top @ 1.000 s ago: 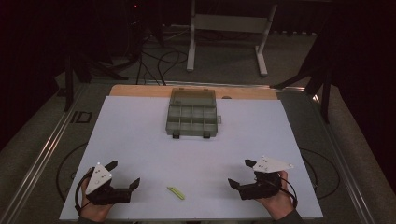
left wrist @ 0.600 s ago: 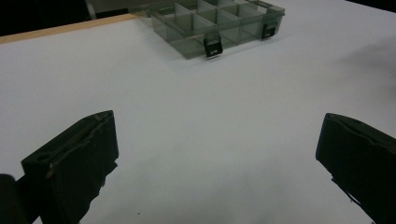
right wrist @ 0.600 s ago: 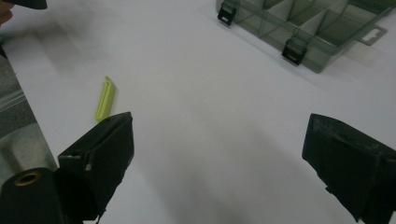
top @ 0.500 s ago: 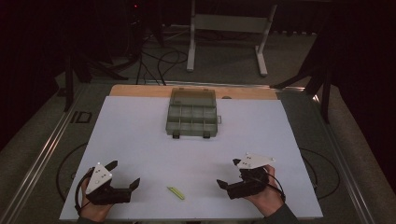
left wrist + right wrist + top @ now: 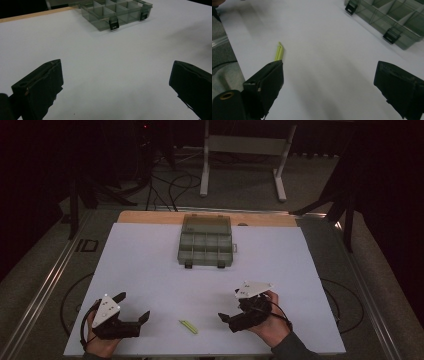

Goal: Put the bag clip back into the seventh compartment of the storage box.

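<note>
A small yellow-green strip [image 5: 188, 326] lies flat on the white sheet near the front edge, between my two grippers. My right gripper [image 5: 230, 307] points left at it, a short way to its right, open and empty. In the right gripper view the strip [image 5: 279, 51] lies just beyond the left jaw, outside the gap of the right gripper [image 5: 329, 80]. My left gripper [image 5: 132, 306] rests at the front left, open with nothing in it. The left gripper [image 5: 115, 82] has only bare sheet between its wide-apart jaws.
A grey see-through compartment box [image 5: 206, 242] stands open at the far middle of the white sheet [image 5: 150, 260], with its latches toward me; it is also ahead as the box [image 5: 117, 12] and box [image 5: 392, 17]. Cables and stand legs lie on the floor beyond the table.
My right gripper has moved left and slightly forward, toward the yellow-green strip. The left gripper has stayed where it was.
</note>
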A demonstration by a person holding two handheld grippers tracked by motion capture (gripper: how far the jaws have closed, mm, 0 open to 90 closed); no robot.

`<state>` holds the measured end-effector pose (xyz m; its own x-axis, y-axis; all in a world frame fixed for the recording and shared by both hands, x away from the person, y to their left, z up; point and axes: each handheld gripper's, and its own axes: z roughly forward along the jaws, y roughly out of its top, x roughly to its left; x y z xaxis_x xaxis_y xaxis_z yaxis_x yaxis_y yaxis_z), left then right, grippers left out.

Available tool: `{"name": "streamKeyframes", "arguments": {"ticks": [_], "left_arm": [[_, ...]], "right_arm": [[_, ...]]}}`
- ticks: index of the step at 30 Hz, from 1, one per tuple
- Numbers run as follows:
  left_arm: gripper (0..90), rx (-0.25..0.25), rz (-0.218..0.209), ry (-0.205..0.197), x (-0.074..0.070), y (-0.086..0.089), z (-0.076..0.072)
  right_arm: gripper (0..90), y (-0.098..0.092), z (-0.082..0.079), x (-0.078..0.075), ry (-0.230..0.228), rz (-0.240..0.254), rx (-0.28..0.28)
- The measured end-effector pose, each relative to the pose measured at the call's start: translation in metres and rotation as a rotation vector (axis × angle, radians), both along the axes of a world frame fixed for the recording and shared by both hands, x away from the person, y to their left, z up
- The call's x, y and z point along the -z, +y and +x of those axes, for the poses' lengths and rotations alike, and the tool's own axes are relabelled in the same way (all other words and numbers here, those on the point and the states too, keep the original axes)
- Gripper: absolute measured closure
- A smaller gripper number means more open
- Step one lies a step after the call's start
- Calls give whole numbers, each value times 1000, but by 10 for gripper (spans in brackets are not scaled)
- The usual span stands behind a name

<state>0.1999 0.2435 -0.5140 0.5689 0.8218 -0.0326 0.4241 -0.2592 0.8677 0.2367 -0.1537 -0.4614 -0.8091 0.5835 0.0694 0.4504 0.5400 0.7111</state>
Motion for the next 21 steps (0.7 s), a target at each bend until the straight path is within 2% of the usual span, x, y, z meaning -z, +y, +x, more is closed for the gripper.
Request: {"name": "streamKeyframes", "arguments": {"ticks": [11,17,18,21], "left_arm": [[0,0,-1,3,0,0,0],[0,1,2,4,1,0,1],[0,1,2,3,1,0,1],[0,2,5,3,1,0,0]], "right_arm": [[86,29,6,2,32,-60,-61],[87,37,8,3,46,-82,-70],[87,43,9,4,62,-111,-63],[87,49,11,6,71,-138,-69]]}}
